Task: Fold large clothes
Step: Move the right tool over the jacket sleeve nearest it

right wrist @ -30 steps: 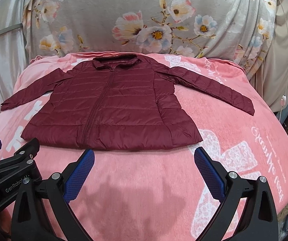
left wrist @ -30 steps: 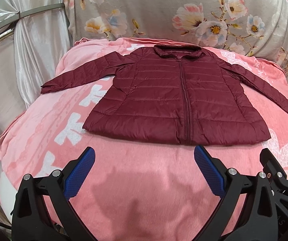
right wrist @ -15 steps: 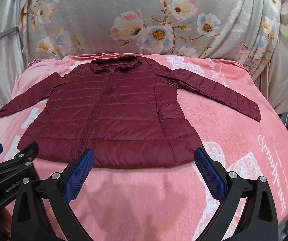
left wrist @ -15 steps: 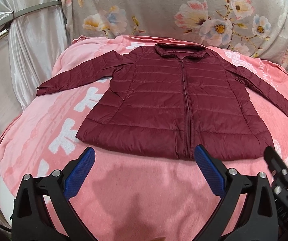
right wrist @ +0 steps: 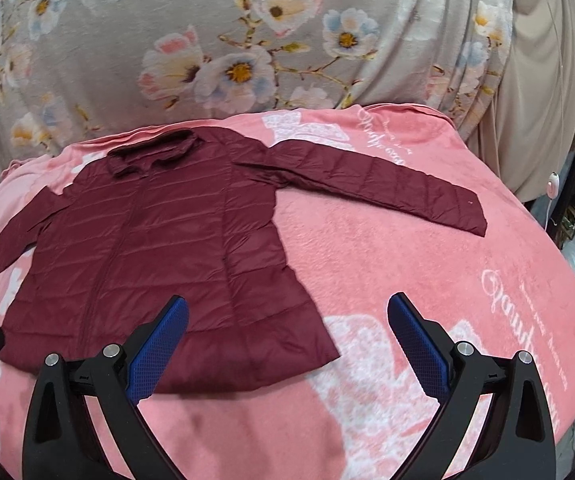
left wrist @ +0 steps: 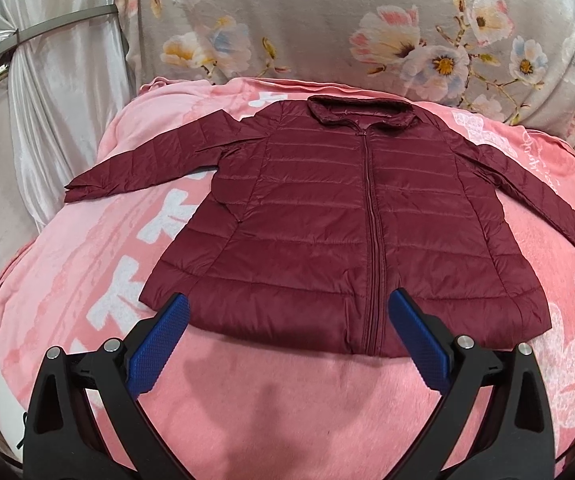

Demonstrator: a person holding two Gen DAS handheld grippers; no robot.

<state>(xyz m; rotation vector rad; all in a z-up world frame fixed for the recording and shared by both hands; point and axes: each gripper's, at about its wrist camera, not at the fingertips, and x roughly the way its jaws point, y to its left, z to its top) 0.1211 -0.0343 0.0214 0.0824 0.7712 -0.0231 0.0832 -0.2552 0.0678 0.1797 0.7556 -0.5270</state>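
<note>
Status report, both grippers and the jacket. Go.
Left gripper open, empty, over the hem. Right gripper open, empty. Maroon jacket flat, zipped, sleeves spread, unfolded on pink blanket. Nothing in the way.

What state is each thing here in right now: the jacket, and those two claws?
Jacket: unfolded, flat on the pink blanket, zipped, sleeves spread.
Left claw: open, empty, over the hem.
Right claw: open, empty, near the hem's right corner.

Pink blanket (left wrist: pixel 247 420), floral drape (right wrist: pixel 247 40), white curtain (left wrist: pixel 59 92)
</note>
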